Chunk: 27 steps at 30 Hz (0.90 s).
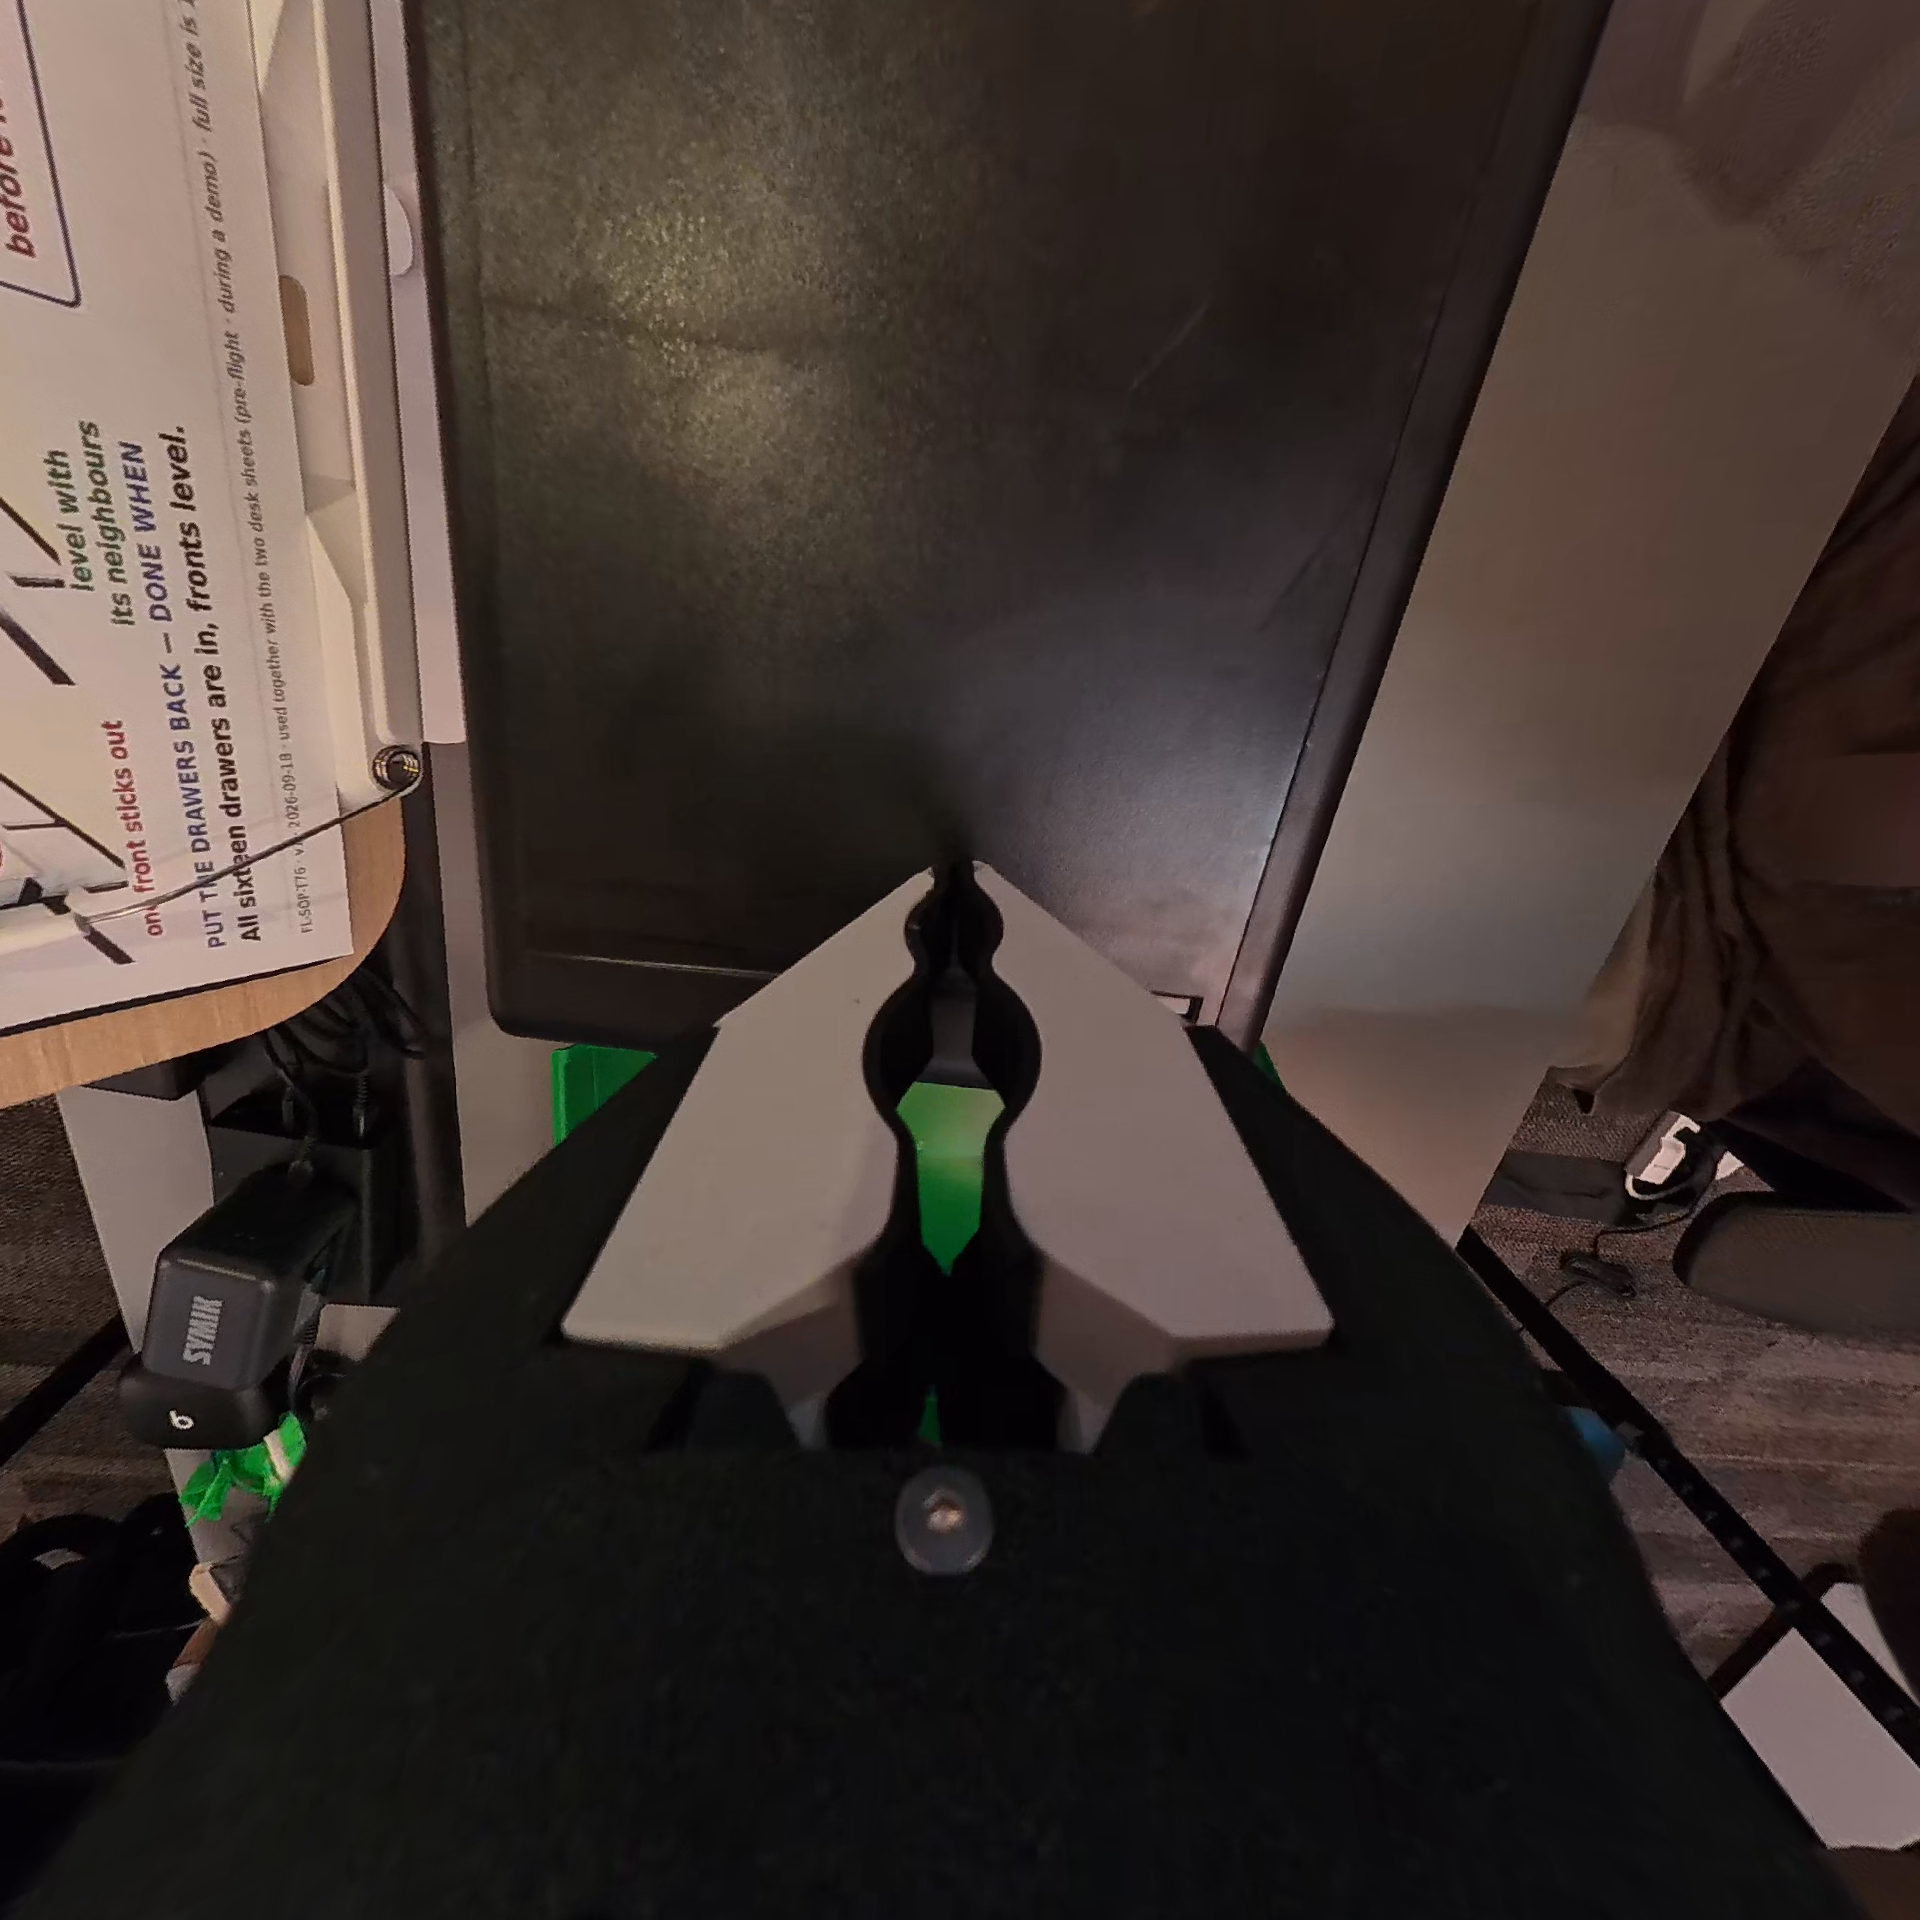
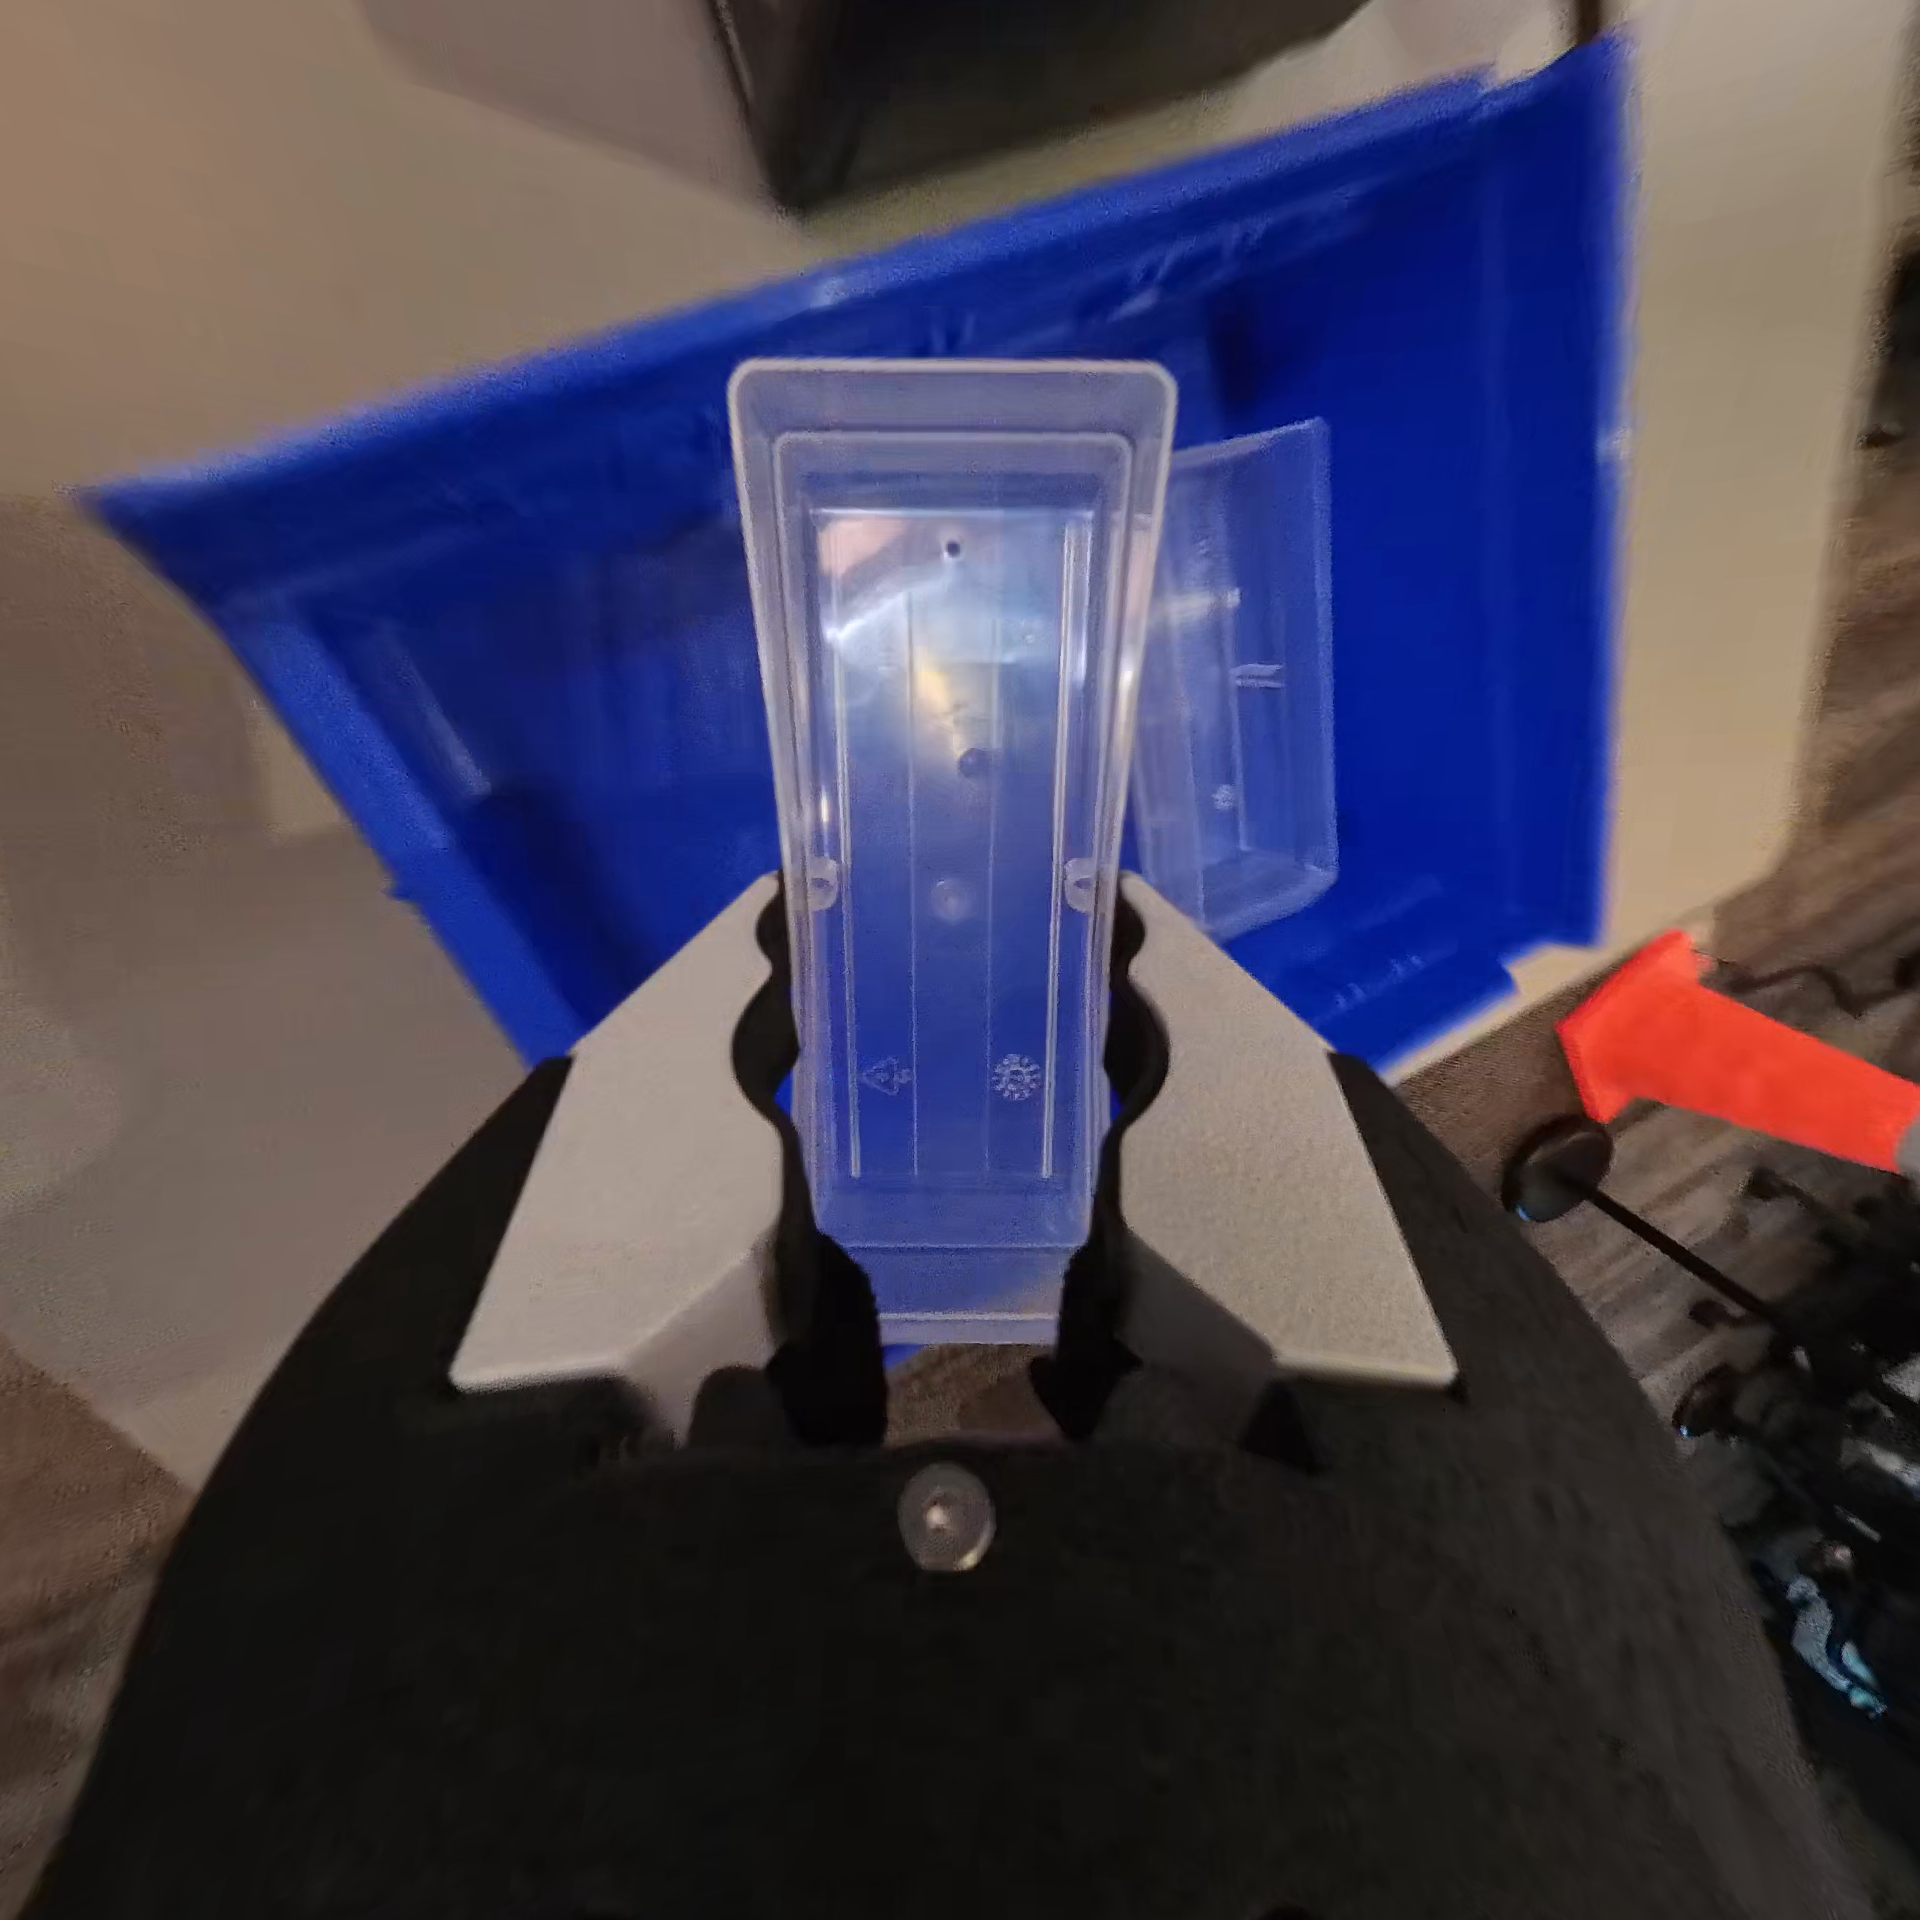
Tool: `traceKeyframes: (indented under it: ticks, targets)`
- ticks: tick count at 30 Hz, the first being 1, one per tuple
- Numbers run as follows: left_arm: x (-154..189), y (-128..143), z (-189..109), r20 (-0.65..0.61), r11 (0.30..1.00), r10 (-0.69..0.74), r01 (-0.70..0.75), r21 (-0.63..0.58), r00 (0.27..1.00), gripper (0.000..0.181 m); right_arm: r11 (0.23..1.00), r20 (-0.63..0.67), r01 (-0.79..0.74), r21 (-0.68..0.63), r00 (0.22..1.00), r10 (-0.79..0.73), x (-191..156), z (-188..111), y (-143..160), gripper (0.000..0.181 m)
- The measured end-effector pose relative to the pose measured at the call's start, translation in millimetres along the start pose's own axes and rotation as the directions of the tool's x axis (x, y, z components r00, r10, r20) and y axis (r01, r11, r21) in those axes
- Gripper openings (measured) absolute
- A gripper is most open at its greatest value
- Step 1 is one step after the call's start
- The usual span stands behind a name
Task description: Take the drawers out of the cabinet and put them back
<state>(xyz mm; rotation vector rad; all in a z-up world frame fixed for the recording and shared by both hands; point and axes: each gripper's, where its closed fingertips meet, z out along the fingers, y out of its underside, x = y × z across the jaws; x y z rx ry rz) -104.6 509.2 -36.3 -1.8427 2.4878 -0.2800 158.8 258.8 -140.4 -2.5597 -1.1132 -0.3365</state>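
Observation:
In the left wrist view my left gripper [image 1: 951, 894] is shut, its tips resting against the near edge of the black cabinet [image 1: 883, 468]. A thin black part of that edge sits between the fingers [image 1: 1122, 1143]. In the right wrist view my right gripper [image 2: 951, 935] is shut on the sides of a clear plastic drawer [image 2: 951, 779]. It holds the drawer lengthwise, open side towards the camera, above a blue bin [image 2: 582, 644]. A second clear drawer [image 2: 1247, 675] lies inside the bin to the right.
A printed sheet [image 1: 156, 520] lies on a wooden desk corner [image 1: 208, 1029] to the left of the cabinet. Below it are a black adapter [image 1: 223, 1340] and green pieces [image 1: 592, 1081]. An orange tool [image 2: 1725, 1039] and cables [image 2: 1683, 1278] lie right of the bin.

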Motion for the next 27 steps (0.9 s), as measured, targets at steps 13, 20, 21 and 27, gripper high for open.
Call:
traceKeyframes:
  ticks: [13, 20, 21, 27]
  targets:
    - [0, -1, 0, -0.005, 0.999, -0.039, 0.039, -0.022, 0.999, 0.0, 0.937, 0.273, 0.256, -0.239, 0.943, -0.188, 27, 119, 30, 0.063]
    - [0, -1, 1, 0.012, 0.999, -0.024, 0.024, -0.04, 1.0, 0.0, 0.941, 0.254, 0.24, -0.239, 0.951, -0.178, 32, 115, 28, 0.075]
    - [0, -1, 1, 0.006, 0.999, -0.026, 0.026, -0.034, 1.0, 0.0, 0.948, 0.24, 0.221, -0.229, 0.957, -0.165, 33, 111, 26, 0.077]
    - [0, -1, 0, -0.033, 0.999, -0.033, 0.034, 0.014, 0.999, 0.0, 0.999, -0.108, -0.008, 0.045, 0.994, 0.012, 67, 34, -21, 0.076]
